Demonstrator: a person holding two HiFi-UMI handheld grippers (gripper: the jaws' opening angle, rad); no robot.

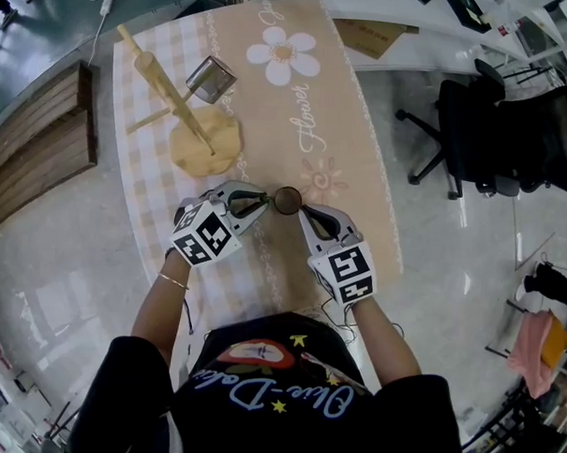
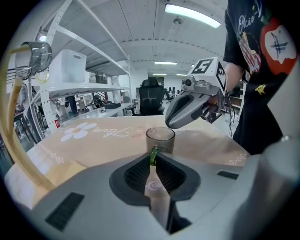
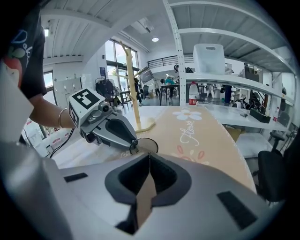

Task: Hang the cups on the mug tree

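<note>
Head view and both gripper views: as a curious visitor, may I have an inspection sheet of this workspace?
Surface: table under beige flower-print cloth.
Job's things: mug tree with hung cup; smoky cup standing on the cloth.
Clutter: nothing seen.
Tools: left tool shut on smoky cup's green handle; right tool's jaws together at its rim.
Cables: one cable hangs below the left tool.
Surroundings: office chair, shelving, glossy floor.

Flowered tablecloth [image 1: 269,117], black office chair [image 1: 475,135]
</note>
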